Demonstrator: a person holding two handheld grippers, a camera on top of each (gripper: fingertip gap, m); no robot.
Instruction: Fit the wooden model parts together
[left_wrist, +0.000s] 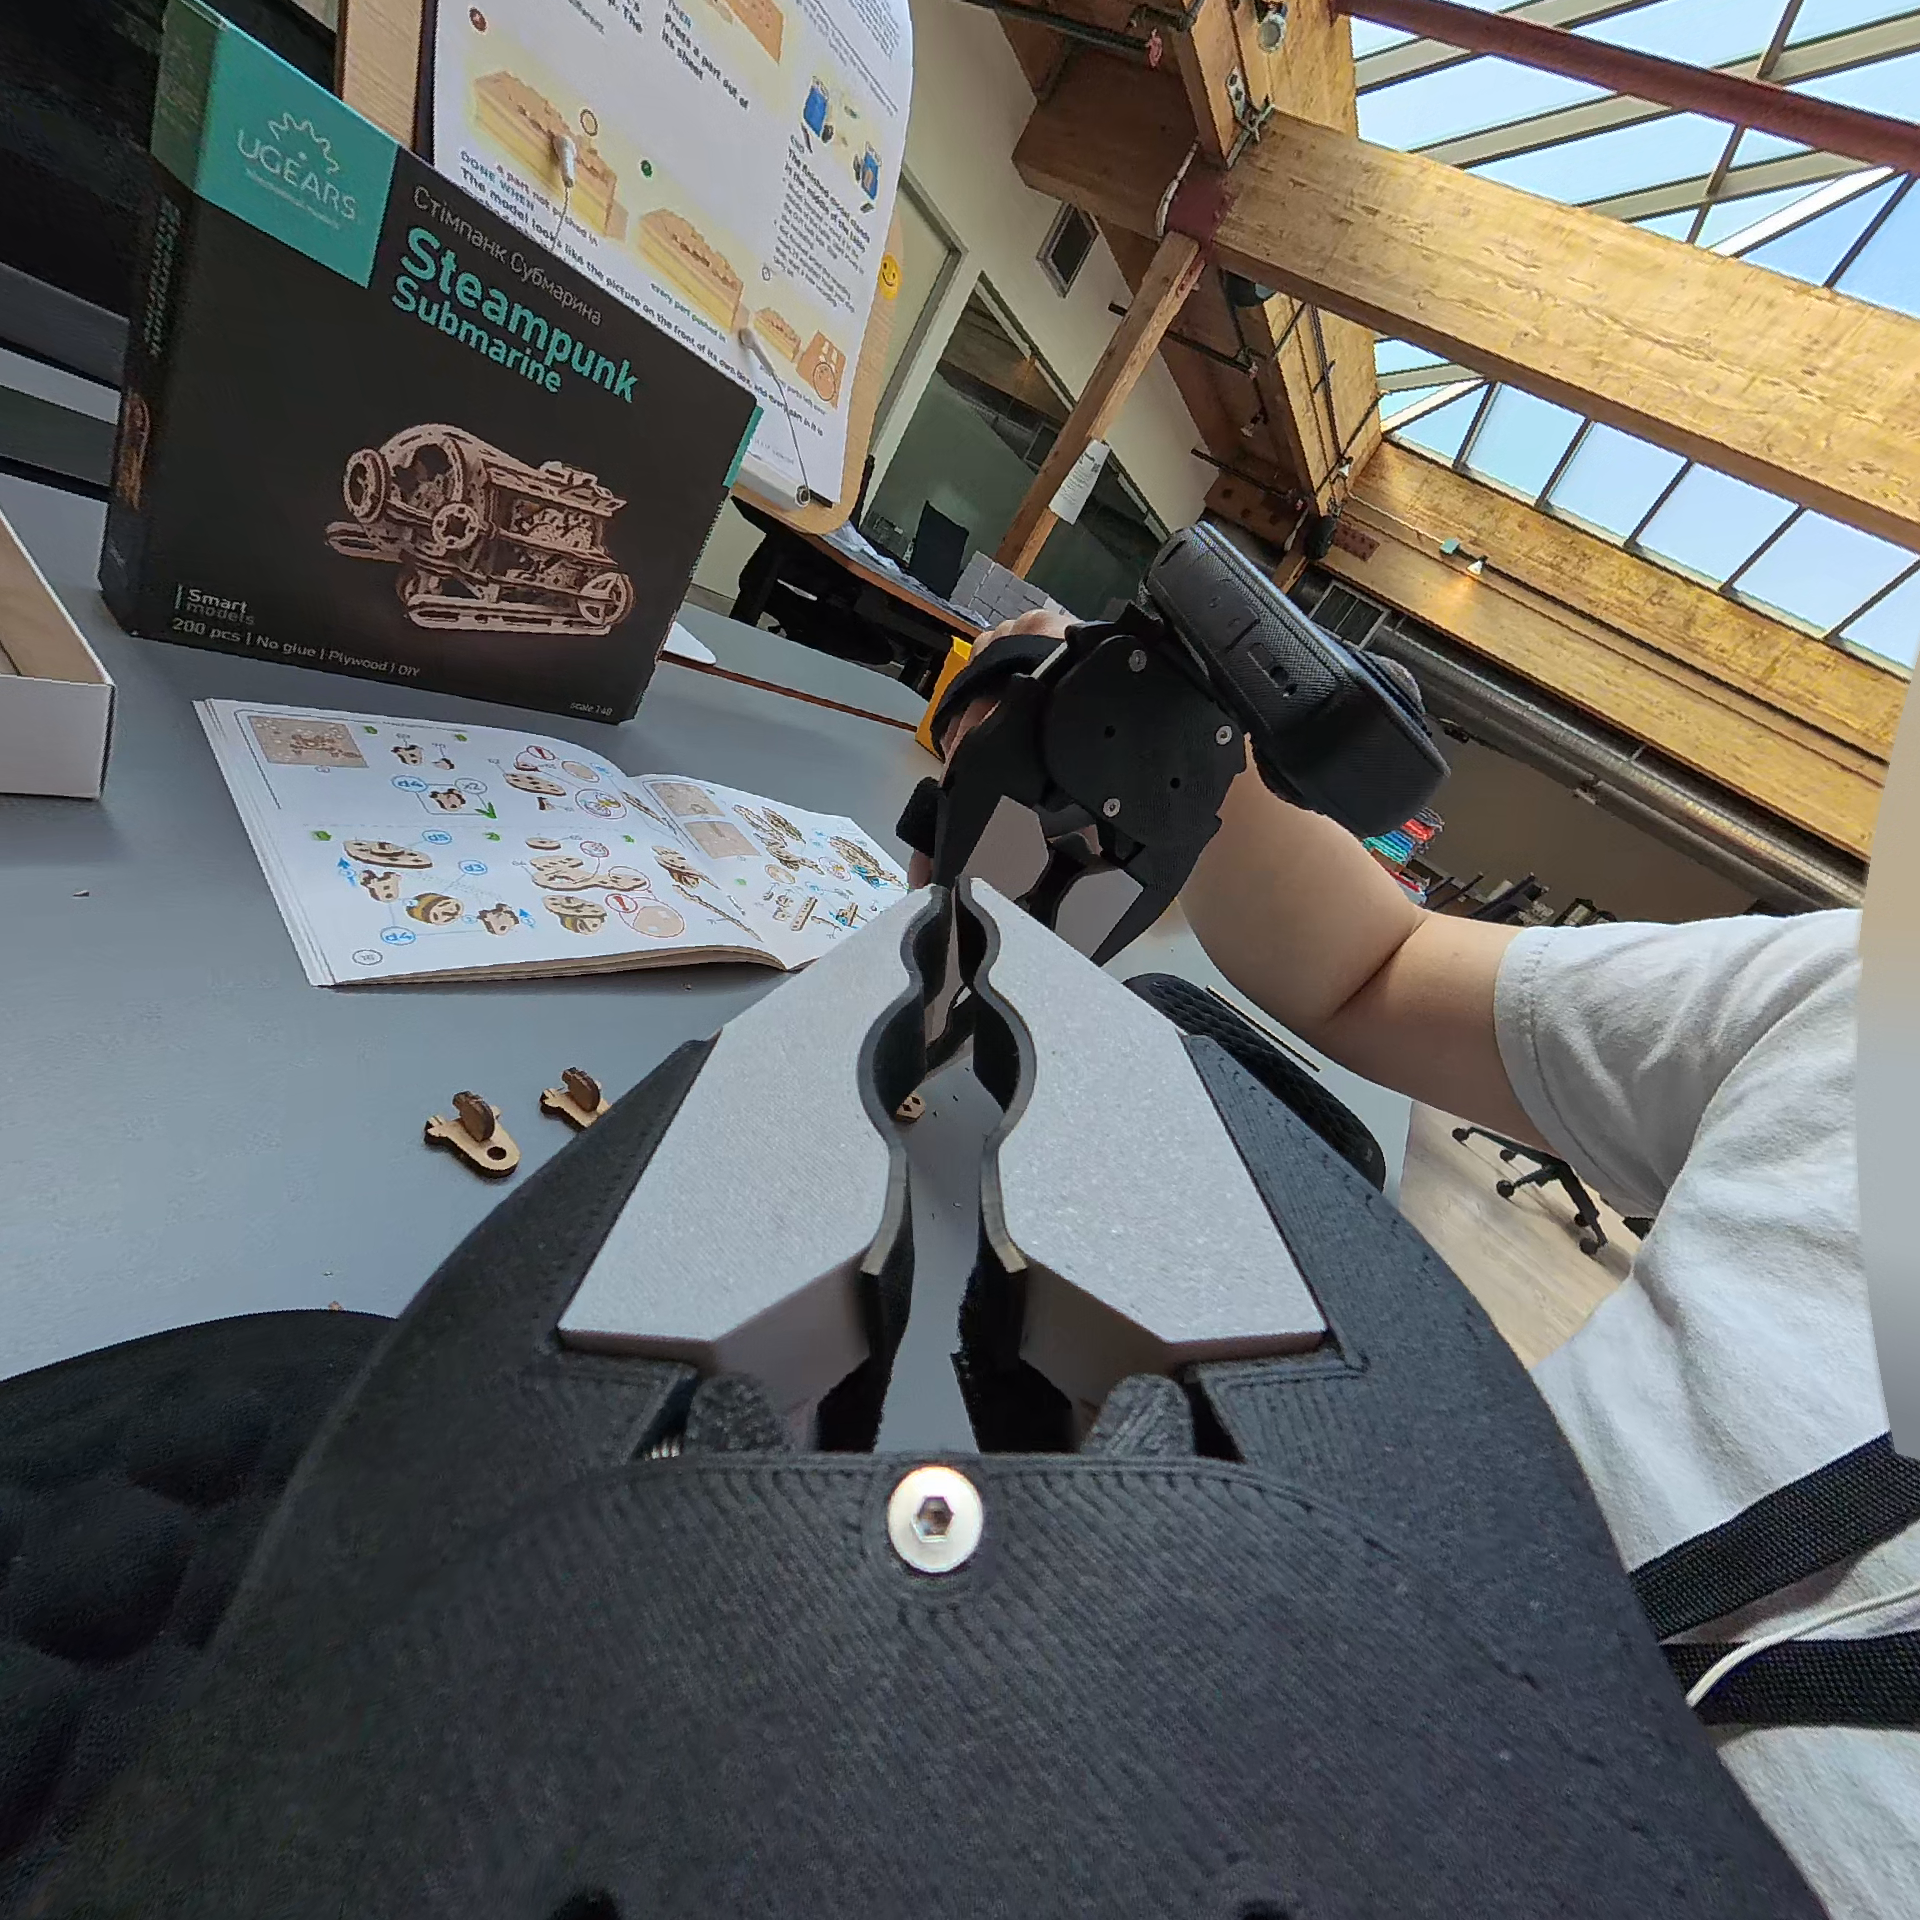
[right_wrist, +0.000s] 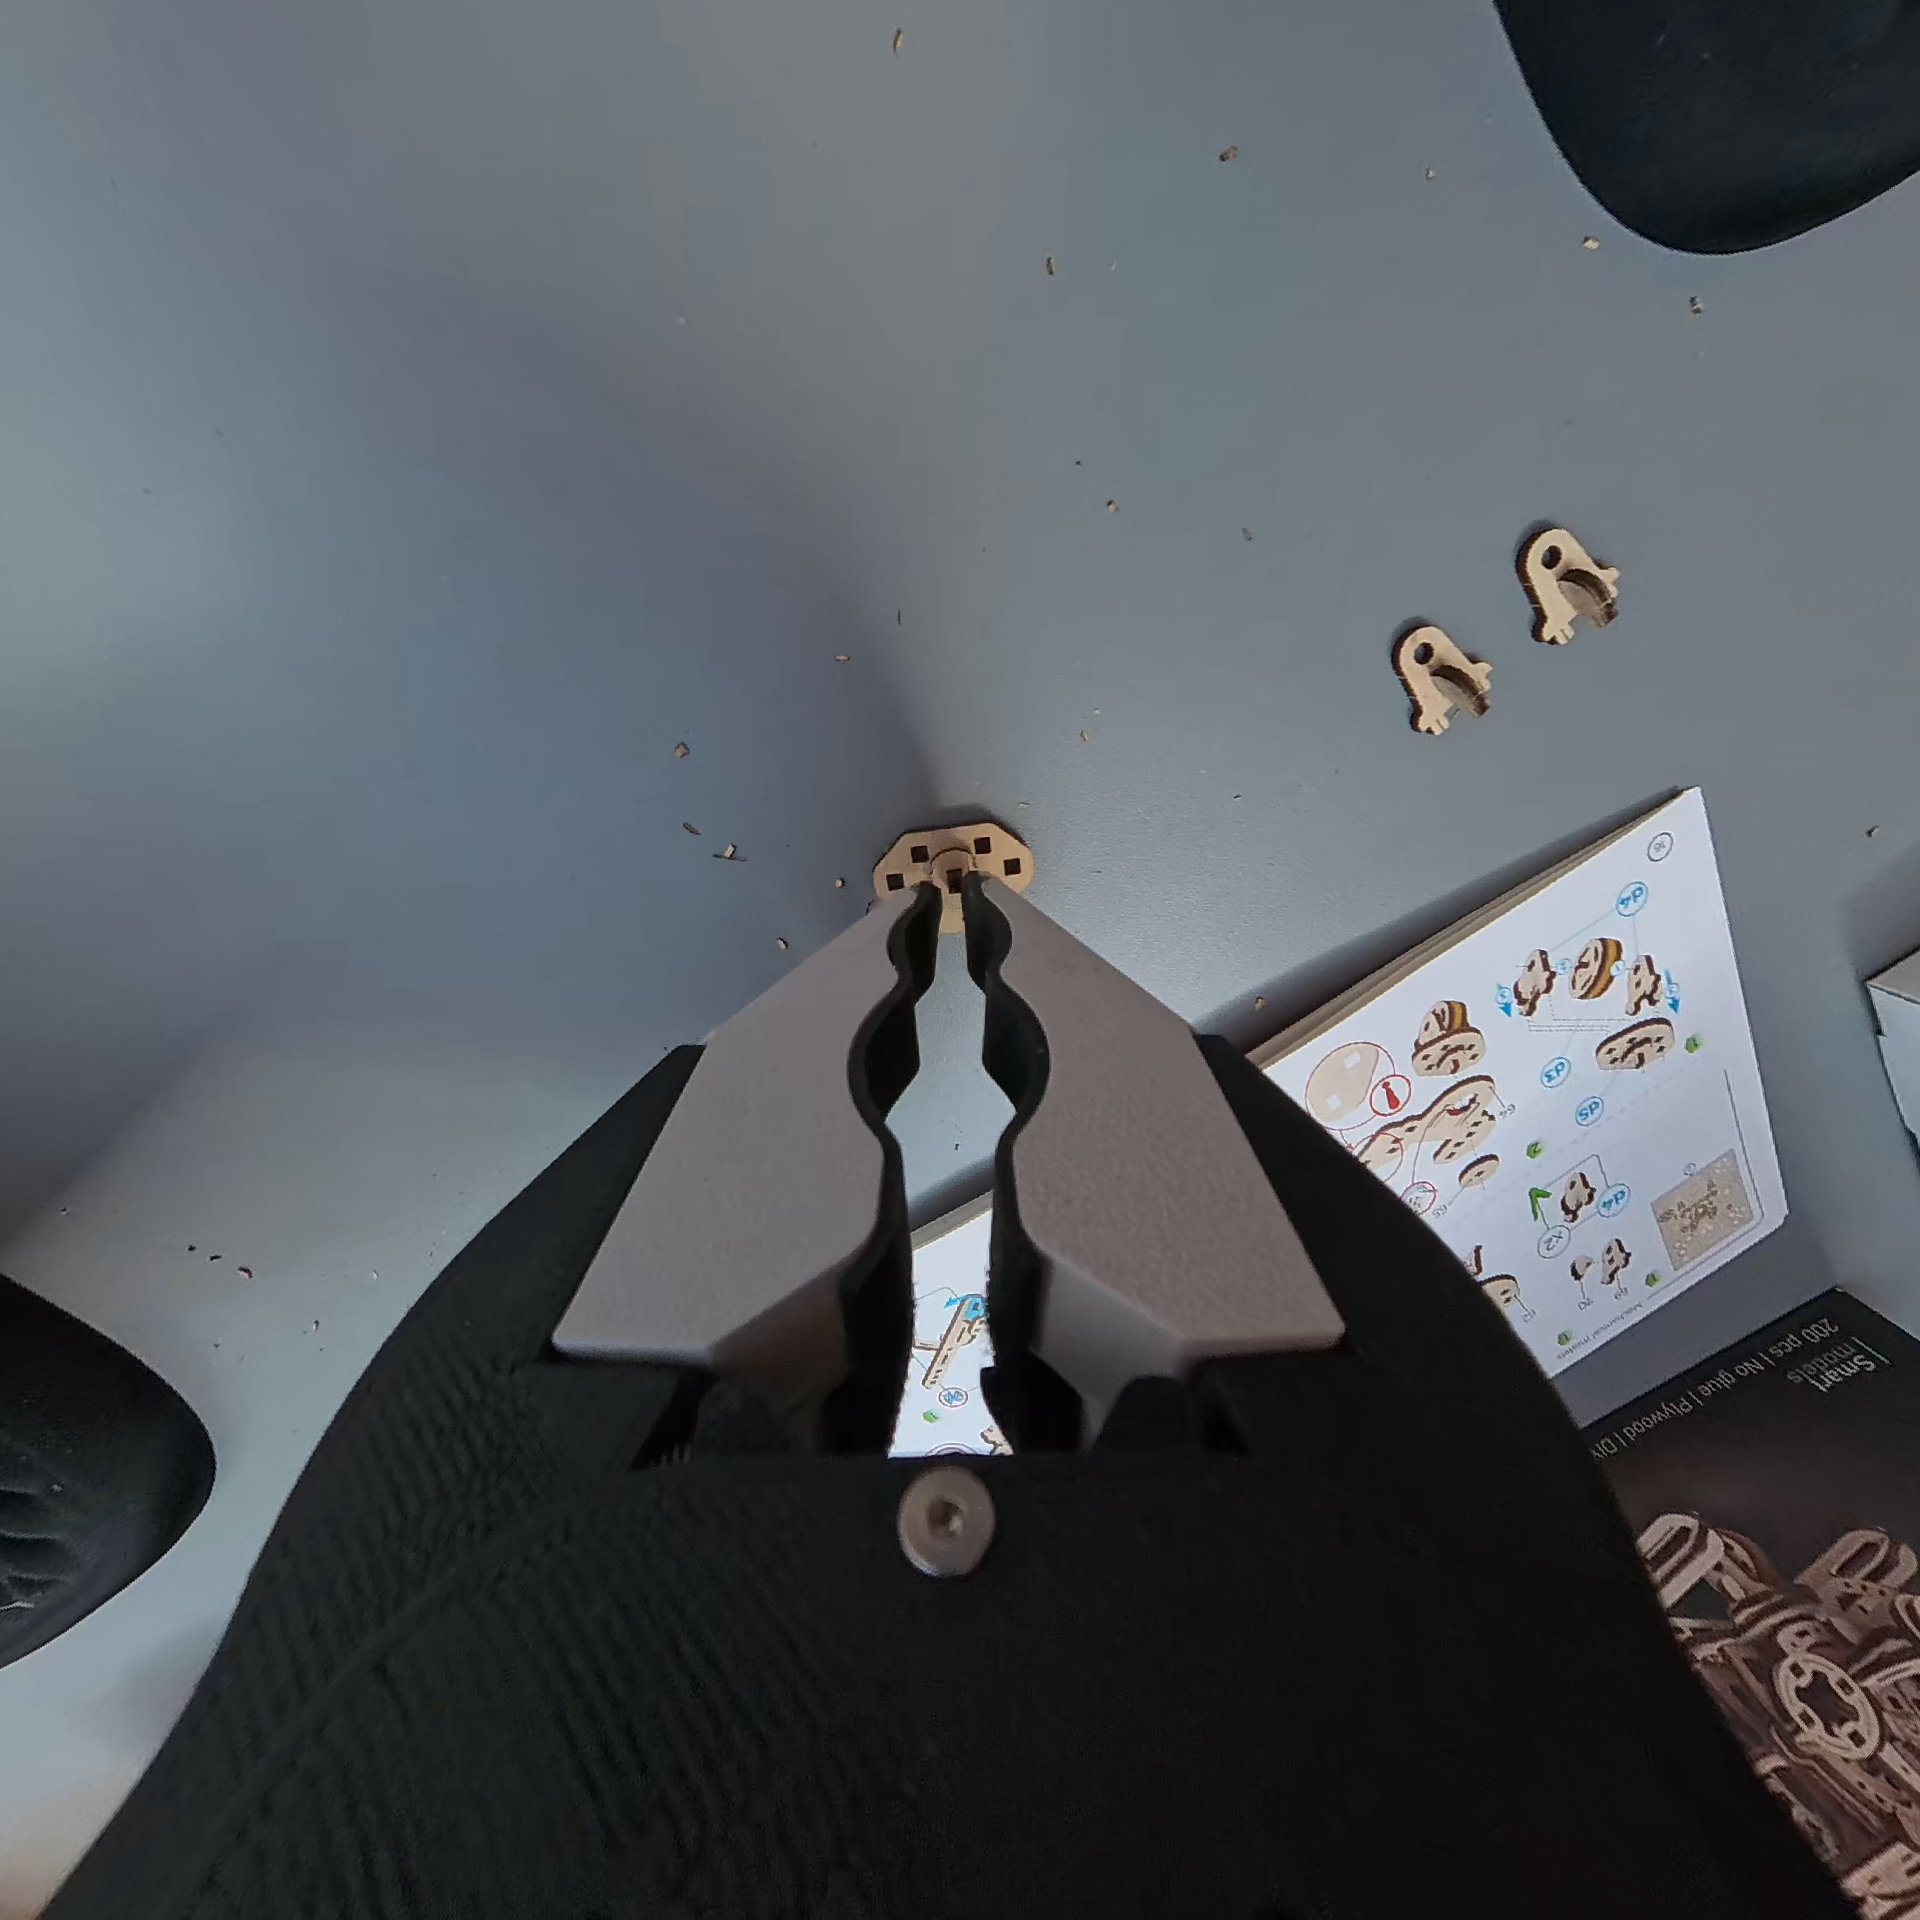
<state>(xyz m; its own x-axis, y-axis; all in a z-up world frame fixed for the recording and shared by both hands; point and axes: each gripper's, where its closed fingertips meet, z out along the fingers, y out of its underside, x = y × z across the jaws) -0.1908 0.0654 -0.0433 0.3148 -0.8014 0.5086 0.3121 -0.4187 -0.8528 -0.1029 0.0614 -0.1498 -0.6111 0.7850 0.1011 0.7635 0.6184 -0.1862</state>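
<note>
The right gripper (right_wrist: 943, 883) points down at the grey table (right_wrist: 416, 520), its jaws pinched on a small wooden peg (right_wrist: 948, 864) that stands in the centre of a flat wooden plate (right_wrist: 954, 860) with square holes, lying mid-table. In the left wrist view that same gripper (left_wrist: 1023, 914) shows farther off, held by a hand (left_wrist: 1013, 644). The left gripper (left_wrist: 951, 904) hovers just beside it, jaws nearly together at the tips; whether they hold anything cannot be told. Two small assembled wooden brackets (right_wrist: 1442, 677) (right_wrist: 1569, 584) lie close together, apart from the plate, near the open instruction booklet (right_wrist: 1538, 1081). The dark kit box (left_wrist: 416, 416) stands beyond the booklet toward the table's far edge.
</note>
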